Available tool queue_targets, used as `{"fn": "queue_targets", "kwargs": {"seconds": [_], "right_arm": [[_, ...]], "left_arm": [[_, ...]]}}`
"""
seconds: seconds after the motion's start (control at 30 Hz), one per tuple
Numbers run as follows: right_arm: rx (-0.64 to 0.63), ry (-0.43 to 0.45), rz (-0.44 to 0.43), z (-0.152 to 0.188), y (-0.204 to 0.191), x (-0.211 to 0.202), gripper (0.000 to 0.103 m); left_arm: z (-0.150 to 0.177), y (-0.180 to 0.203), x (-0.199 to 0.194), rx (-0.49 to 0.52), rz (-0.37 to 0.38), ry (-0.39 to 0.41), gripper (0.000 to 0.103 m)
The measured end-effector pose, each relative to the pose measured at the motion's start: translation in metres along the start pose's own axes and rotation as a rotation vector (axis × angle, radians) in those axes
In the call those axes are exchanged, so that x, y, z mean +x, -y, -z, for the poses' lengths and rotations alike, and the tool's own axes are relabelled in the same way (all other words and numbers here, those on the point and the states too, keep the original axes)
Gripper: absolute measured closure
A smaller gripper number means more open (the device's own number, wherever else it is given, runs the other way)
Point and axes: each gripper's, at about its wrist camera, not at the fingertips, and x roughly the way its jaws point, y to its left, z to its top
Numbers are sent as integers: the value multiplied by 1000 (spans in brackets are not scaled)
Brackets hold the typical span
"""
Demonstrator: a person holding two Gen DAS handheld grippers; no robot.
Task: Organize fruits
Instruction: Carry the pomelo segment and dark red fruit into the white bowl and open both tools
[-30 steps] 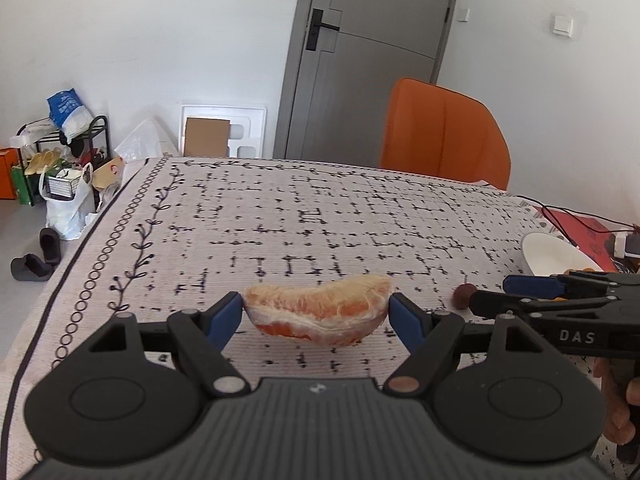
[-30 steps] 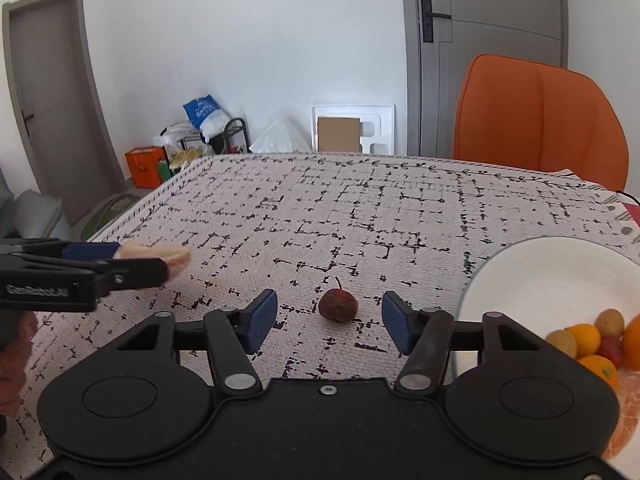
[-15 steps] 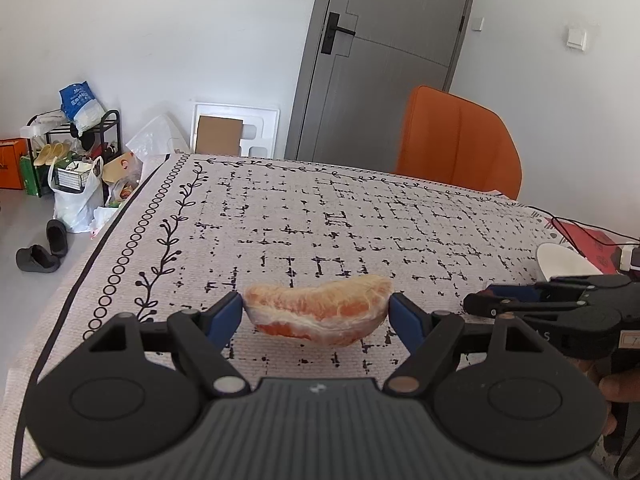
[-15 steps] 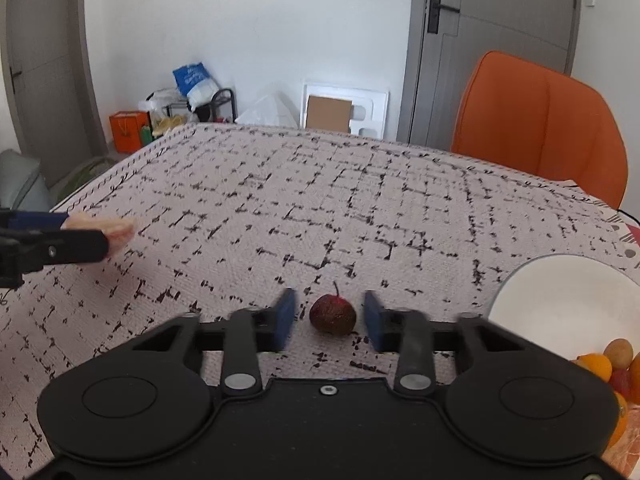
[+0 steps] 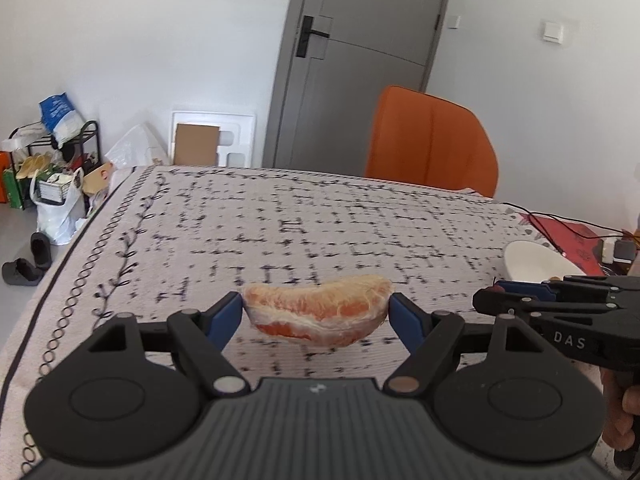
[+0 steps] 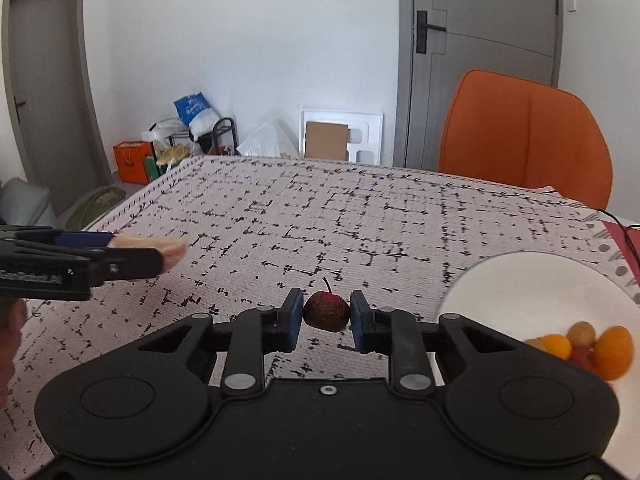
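Red fruit (image 6: 327, 312) pinched between right fingers (image 6: 294, 317)

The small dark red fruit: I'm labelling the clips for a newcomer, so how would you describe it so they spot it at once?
Find the patterned tablecloth, then the right gripper just left of the white plate. The small dark red fruit is pinched between its blue fingers. Unlike the plate's orange and yellow fruits, it is near-black, rough and has a thin stem.

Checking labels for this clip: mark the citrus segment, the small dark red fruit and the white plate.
citrus segment (image 5: 318, 316), left wrist view, middle of the flesh
small dark red fruit (image 6: 327, 312), right wrist view, centre of its skin
white plate (image 6: 520, 292), right wrist view, bare inner surface
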Motion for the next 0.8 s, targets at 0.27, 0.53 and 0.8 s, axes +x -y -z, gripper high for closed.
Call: {"fn": "queue_targets", "kwargs": {"seconds": [0.27,0.53,0.8], "right_arm": [[39,39,25,8,19,-30,79],[84,56,58,19,40,-50,79],[127,61,92,34,62,-65,79]], "left_arm": [[0,31,1,36,50,2,25],[-1,59,3,71,84,2,25],[-1,85,7,104,118,-2,25]]}}
